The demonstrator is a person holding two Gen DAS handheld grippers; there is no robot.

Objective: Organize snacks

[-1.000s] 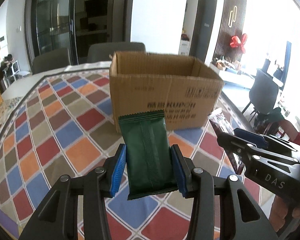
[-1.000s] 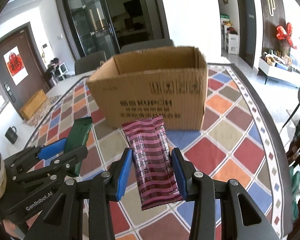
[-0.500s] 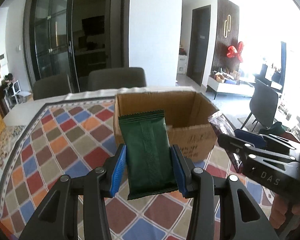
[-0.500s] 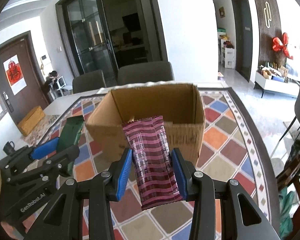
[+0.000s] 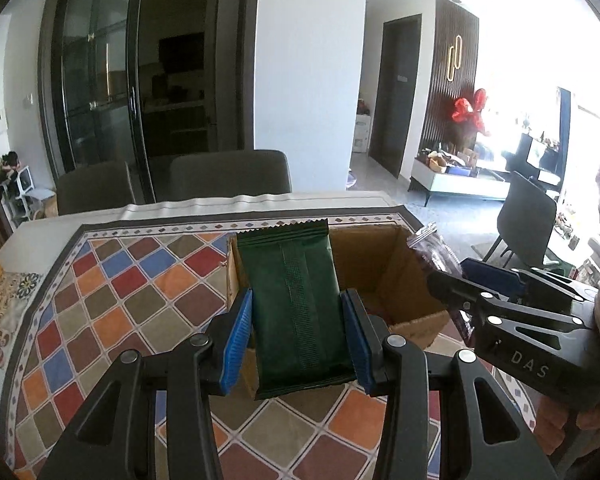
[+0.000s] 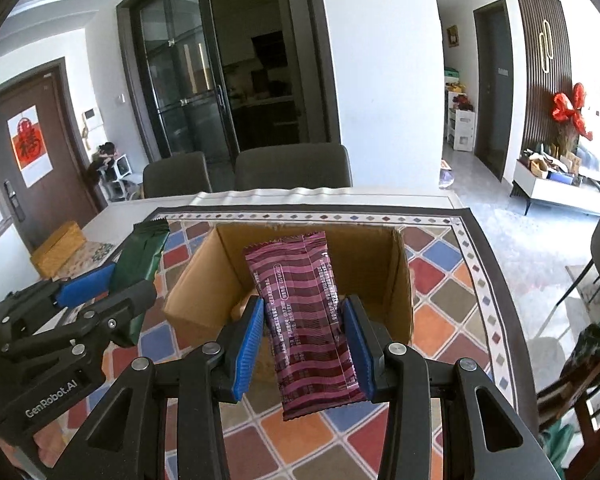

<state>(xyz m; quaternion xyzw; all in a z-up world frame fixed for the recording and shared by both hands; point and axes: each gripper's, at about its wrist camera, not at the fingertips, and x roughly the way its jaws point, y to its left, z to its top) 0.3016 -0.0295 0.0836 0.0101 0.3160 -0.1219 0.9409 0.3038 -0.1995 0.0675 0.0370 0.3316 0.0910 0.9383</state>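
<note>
In the left wrist view, the left gripper (image 5: 298, 336) is clamped on a green packet (image 5: 298, 312) held upright above the near wall of the open box (image 5: 384, 268) on the chequered cloth (image 5: 140, 300), with the right gripper (image 5: 484, 280) just beside it at the right. In the right wrist view, the right gripper (image 6: 304, 344) is clamped on a maroon striped packet (image 6: 306, 320) over the box (image 6: 204, 280), whose floor is mostly hidden, and the left gripper (image 6: 100, 288) with the green packet (image 6: 140, 256) is beside the box's left wall.
</note>
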